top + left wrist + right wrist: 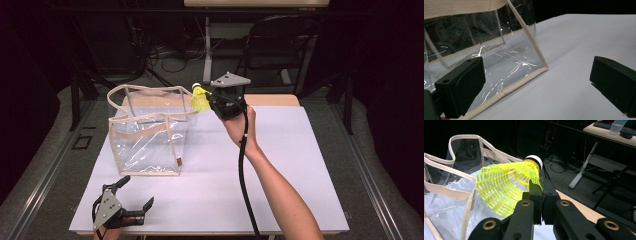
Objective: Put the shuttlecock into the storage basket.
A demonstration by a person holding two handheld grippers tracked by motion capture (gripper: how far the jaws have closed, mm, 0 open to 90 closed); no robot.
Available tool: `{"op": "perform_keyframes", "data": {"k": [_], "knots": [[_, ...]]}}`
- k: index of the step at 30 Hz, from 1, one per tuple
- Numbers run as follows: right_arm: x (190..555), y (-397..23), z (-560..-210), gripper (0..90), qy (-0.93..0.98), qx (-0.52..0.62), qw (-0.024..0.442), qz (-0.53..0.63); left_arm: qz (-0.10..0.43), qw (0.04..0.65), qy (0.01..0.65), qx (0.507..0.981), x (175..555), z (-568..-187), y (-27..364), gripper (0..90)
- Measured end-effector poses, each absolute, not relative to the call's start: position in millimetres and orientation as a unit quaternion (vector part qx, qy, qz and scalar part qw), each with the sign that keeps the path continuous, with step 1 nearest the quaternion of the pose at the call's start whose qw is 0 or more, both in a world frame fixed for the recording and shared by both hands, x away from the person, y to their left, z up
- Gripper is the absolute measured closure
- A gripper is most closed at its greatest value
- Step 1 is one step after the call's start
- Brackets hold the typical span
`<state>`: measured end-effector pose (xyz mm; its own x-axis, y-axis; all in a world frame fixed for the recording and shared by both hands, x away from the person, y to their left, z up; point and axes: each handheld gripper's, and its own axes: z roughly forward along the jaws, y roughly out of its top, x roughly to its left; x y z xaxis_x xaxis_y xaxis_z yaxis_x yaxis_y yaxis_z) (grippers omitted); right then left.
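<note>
High view: at lower left the left gripper [131, 200] rests with jaws apart, holding nothing. The clear bag [145, 131] stands left of centre, mouth up. Just right of its rim, the right gripper [212, 101] pinches a yellow shuttlecock [199, 98], skirt pointing towards the bag.

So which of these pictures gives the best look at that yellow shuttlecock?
The right gripper view: the shuttlecock is close up, its yellow mesh skirt and white cap sharp, pinched in the right gripper. The high view shows it as a small yellow spot beside the clear bag.
</note>
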<state>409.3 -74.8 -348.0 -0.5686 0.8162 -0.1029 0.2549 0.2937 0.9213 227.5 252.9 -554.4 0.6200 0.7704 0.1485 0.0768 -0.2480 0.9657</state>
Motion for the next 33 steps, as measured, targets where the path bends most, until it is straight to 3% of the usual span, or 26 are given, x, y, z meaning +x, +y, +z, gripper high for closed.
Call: {"op": "perform_keyframes", "data": {"k": [33], "knots": [[427,-46,-345,89.0,0.758,0.351,0.289,0.467,0.32,0.539,0.293,0.721,228,-554,253,0.2]]}}
